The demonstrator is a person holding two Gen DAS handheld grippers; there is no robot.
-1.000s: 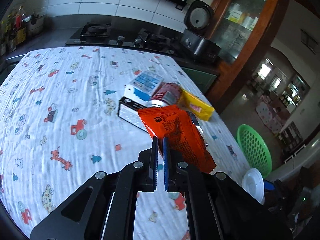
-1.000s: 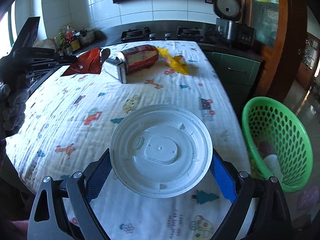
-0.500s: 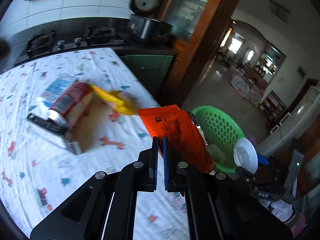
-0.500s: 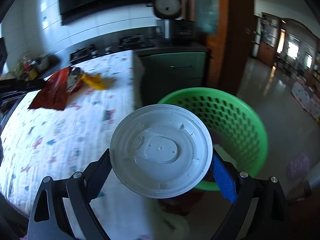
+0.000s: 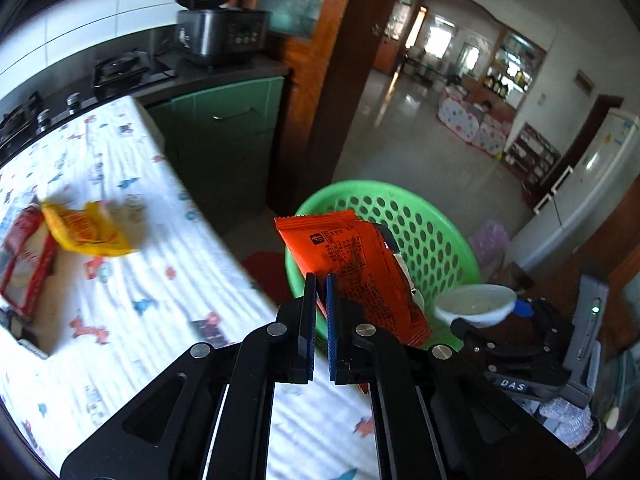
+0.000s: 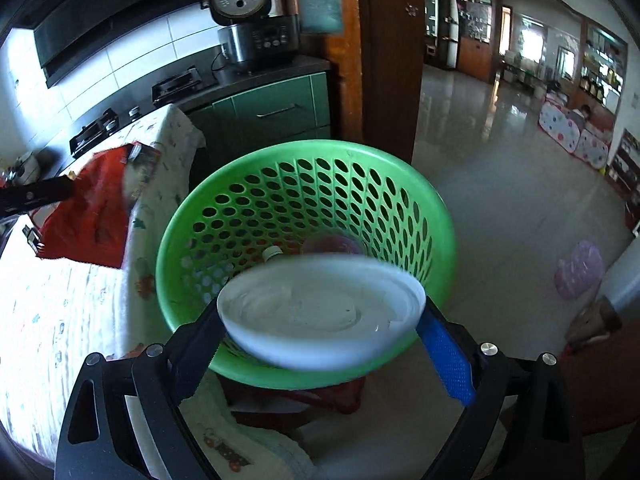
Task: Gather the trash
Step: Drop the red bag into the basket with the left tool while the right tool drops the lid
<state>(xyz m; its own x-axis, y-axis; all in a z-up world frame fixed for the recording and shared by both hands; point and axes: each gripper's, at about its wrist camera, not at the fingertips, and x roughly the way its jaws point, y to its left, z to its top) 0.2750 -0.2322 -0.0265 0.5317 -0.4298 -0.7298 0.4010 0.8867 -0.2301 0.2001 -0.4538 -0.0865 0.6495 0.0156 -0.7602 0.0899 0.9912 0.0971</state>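
My left gripper (image 5: 321,280) is shut on the corner of an orange snack wrapper (image 5: 352,264), which hangs past the table's edge in front of a green perforated basket (image 5: 440,240). In the right wrist view the wrapper (image 6: 92,216) shows at the left beside the basket (image 6: 440,216). My right gripper (image 6: 320,328) holds a white round lid (image 6: 320,312) by its rim over the basket's near side; the lid is tilted nearly flat and blurred. From the left wrist, lid (image 5: 474,304) and right gripper (image 5: 492,320) appear low right.
The table with the cartoon-print cloth (image 5: 120,320) carries a yellow wrapper (image 5: 84,228) and a red can (image 5: 24,248). Inside the basket lie a small bottle (image 6: 274,252) and a pinkish item. Green cabinets and a wooden door frame stand behind; a red stool sits under the basket.
Both grippers swung right, from over the table to the green basket. The white lid has tipped from facing the camera to nearly flat. The orange wrapper stays clamped.
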